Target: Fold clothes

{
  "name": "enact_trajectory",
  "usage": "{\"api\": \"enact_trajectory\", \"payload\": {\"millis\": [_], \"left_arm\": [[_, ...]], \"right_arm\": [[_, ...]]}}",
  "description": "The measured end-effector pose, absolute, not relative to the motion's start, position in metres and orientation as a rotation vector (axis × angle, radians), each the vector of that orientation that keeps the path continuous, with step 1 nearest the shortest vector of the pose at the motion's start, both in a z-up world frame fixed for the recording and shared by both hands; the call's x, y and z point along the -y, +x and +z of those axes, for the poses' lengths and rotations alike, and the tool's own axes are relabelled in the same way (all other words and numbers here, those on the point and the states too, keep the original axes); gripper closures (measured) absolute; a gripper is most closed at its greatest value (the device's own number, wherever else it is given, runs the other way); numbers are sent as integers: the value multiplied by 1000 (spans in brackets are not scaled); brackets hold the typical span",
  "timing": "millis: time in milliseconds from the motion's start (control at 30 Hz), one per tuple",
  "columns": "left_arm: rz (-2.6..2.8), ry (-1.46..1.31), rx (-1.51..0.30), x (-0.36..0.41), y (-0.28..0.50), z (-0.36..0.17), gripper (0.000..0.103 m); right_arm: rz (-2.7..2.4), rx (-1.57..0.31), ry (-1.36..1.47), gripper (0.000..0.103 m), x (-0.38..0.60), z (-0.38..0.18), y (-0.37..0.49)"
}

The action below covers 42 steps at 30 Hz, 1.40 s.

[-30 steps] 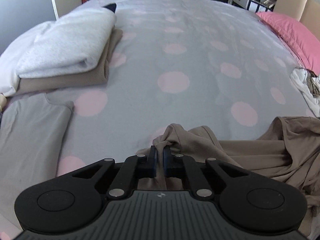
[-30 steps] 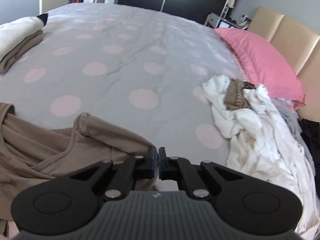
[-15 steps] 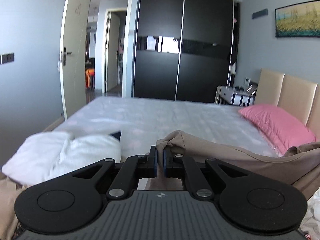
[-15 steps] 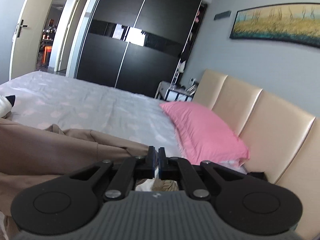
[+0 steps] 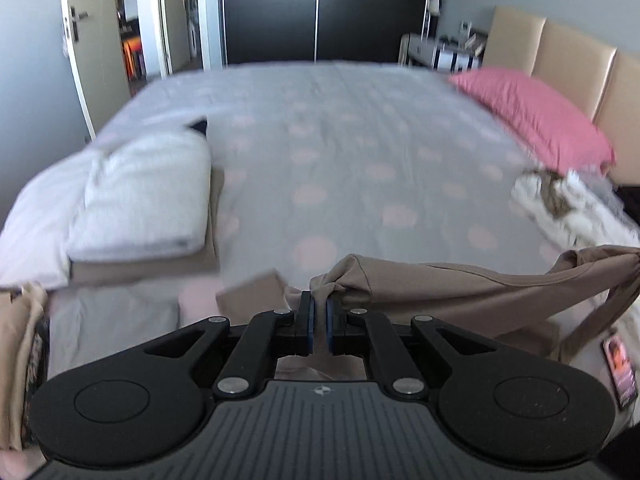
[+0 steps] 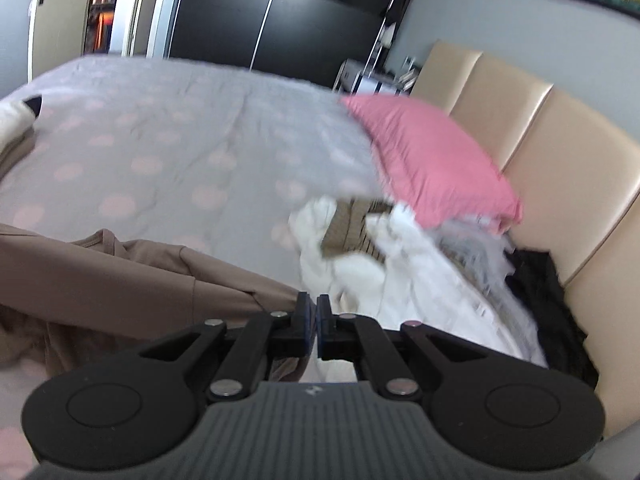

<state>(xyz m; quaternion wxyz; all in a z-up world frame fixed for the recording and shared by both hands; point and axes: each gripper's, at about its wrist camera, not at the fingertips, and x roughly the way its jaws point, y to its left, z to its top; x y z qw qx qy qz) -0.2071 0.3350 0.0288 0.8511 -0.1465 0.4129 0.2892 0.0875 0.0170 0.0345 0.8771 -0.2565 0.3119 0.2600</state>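
Observation:
A tan shirt [image 5: 460, 284] hangs stretched above the grey spotted bed [image 5: 340, 152], held at two corners. My left gripper [image 5: 319, 304] is shut on a bunched corner of it, with cloth squeezed between the blue pads. My right gripper [image 6: 311, 306] is shut on the other corner of the tan shirt [image 6: 132, 276], whose fabric runs off to the left and sags to the bed. Both views are motion-blurred.
A folded stack with a white towel [image 5: 148, 200] on tan cloth lies at the left. A heap of white unfolded laundry [image 6: 404, 264] lies beside the pink pillow [image 6: 428, 156] and beige headboard [image 6: 560, 160]. Black cloth [image 6: 548, 280] sits by the headboard. A black wardrobe and an open door stand beyond the bed.
Both grippers lifted the tan shirt off the bed, swung up toward the room, then tipped back down; the shirt now hangs stretched between them instead of lying crumpled.

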Motion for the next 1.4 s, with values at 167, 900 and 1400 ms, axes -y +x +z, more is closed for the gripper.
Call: {"api": "enact_trajectory", "payload": {"millis": [167,900,1400], "left_arm": [[544,-340,-1108,-328,-210,-46,99],[218,-145,-1366,-262,-264,-92,59],[231,-71,-1261,-285,-212,-94,59]], "right_arm": [[566,-906,-602,100,-8,-44,81],[740,-1047,-813,88,13,-86,36],[996,-817,-815,85,-36,-52,31]]}}
